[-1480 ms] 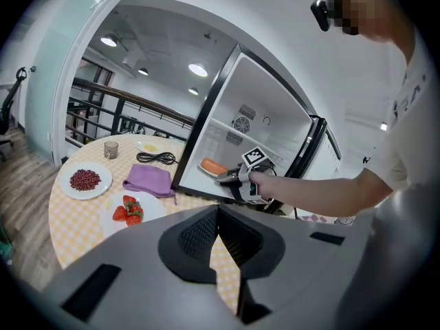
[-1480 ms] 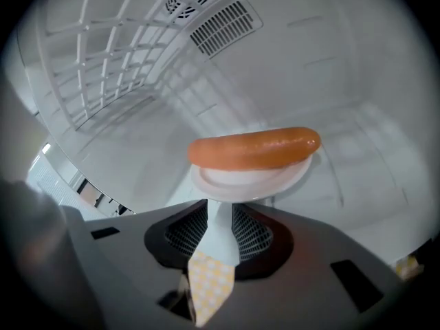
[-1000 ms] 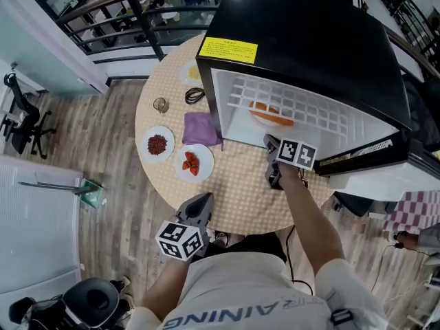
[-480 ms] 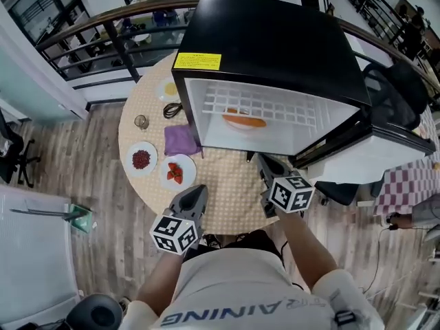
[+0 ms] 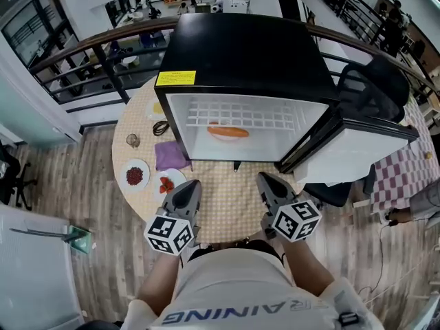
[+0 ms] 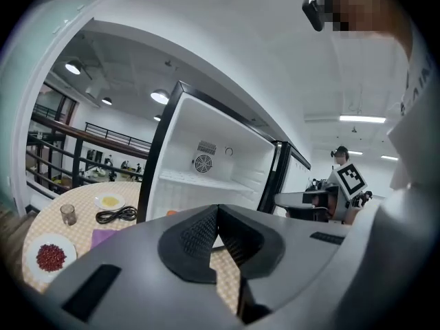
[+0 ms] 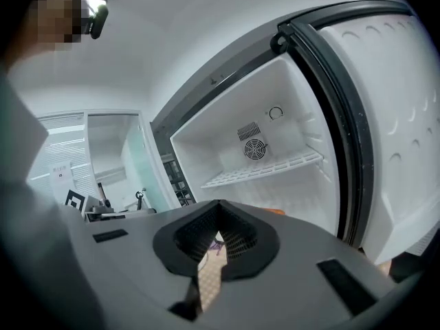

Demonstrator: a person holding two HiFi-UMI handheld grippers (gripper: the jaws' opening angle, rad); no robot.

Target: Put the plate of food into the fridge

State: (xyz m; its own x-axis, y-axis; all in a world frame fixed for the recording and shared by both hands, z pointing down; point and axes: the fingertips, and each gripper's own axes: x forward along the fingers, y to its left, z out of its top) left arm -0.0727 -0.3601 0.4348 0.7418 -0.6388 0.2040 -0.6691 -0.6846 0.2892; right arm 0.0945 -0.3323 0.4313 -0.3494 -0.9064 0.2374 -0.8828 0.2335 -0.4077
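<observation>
— Since the fridge's (image 5: 247, 53) interior is white, how much of the plate of food (image 5: 229, 132) shows?
— Mostly an orange strip beneath the wire shelf (image 5: 247, 114), long axis running left to right; its rim is hard to make out. Over the bench (image 5: 227, 205), left gripper (image 5: 190, 184) and right gripper (image 5: 264, 179) have fingers together, empty.

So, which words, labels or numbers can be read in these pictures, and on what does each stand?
"AINING": on the person's shirt; the start of the word is out of sight.
Yellow label on top of the fridge: print too small to read.
Left cube and right cube: square markers only, no letters.
</observation>
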